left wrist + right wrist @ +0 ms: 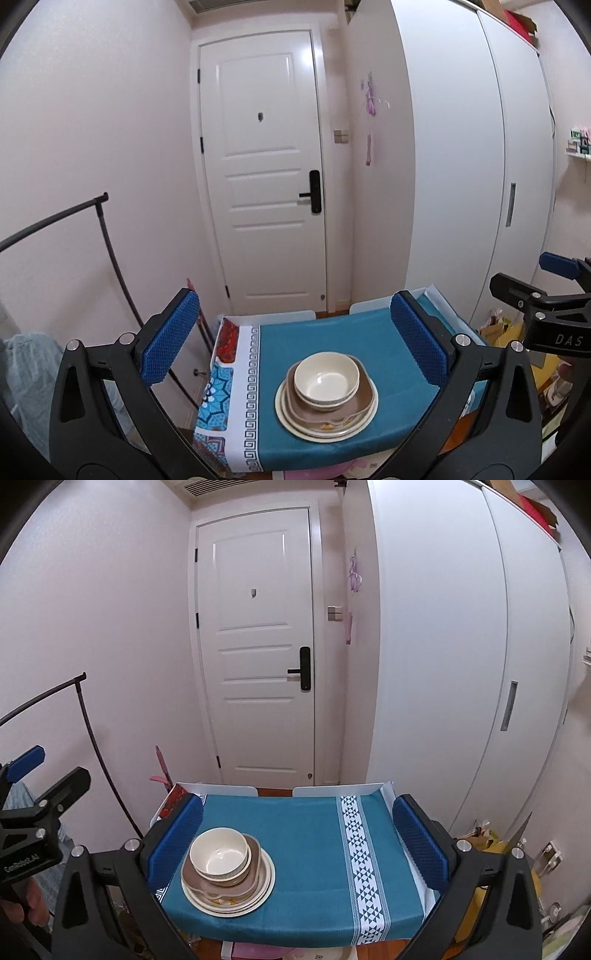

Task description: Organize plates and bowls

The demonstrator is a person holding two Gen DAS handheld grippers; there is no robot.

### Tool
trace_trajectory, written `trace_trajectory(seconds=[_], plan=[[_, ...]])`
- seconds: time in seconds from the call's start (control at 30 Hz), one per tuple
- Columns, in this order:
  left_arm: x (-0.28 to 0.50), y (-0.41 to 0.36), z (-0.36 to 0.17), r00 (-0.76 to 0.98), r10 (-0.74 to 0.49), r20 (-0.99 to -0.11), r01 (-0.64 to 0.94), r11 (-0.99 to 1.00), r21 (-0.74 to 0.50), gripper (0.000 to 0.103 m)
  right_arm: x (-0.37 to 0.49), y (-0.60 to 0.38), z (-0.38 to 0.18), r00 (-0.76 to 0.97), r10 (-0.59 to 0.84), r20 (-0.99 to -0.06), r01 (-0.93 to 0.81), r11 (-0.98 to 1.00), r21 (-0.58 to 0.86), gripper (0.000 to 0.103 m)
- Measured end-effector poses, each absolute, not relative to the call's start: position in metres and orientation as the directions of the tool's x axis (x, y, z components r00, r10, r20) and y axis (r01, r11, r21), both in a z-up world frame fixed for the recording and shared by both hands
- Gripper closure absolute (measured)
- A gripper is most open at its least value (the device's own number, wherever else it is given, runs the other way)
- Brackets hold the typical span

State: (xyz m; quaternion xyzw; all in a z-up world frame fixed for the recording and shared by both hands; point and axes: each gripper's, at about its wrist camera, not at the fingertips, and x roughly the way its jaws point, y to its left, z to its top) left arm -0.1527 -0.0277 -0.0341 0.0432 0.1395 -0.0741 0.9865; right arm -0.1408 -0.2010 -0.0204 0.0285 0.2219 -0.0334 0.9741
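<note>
Left claw [291, 339] and right claw [298, 840] both gape wide, gripping nothing, held back above the counter [306, 834]; bowl [218, 856] sits nested atop brown dish [255, 880] and plates [264, 891], near the counter's left front; stacking appears done, hence the standoff.

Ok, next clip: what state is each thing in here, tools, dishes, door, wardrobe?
Left tool: open, holding nothing, above the table.
Right tool: open, holding nothing.
Cream round bowl: upright, empty, top of the stack.
Brown squarish dish: nested under the bowl.
Cream round plates: stacked at the bottom, on the teal tablecloth.
White panelled door: shut.
White wardrobe: doors shut.
</note>
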Motion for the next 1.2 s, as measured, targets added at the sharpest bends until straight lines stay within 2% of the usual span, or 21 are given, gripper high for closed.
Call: trace_trajectory(seconds=[1.2], plan=[[-0.150, -0.023, -0.026, 0.953, -0.134, -0.271, 0.157, 0.986, 0.063, 0.000, -0.139, -0.204, -0.021, 0.900, -0.066, -0.430, 0.090, 0.995, 0.037, 0.001]])
